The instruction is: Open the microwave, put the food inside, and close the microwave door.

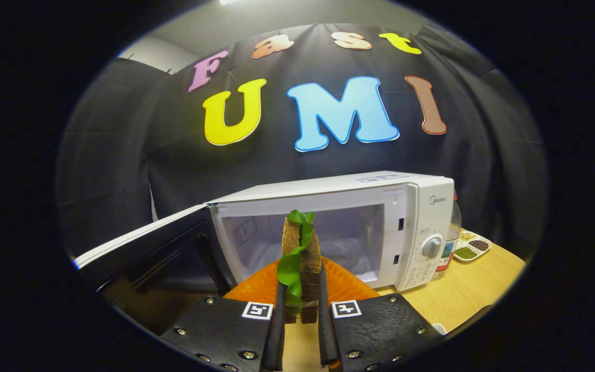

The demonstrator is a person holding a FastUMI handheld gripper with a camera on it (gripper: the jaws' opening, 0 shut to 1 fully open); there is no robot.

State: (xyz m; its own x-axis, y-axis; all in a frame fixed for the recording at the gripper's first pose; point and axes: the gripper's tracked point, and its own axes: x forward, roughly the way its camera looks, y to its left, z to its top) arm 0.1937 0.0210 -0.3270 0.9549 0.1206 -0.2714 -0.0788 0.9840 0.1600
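Note:
A white microwave [421,217] stands on the wooden table ahead of me, its door [153,253] swung wide open to the left, the pale cavity [349,243] exposed. My gripper [301,305] is shut on a sandwich [302,258] of brown bread with a green lettuce leaf, held upright on edge between both fingers. The sandwich stands over an orange ridged plate [349,287] just in front of the microwave's opening.
To the right of the microwave stand a clear bottle [451,243] and a white divided dish [473,247] of grains and spices. The wooden table [463,299] stretches to the right. The open door blocks the left side.

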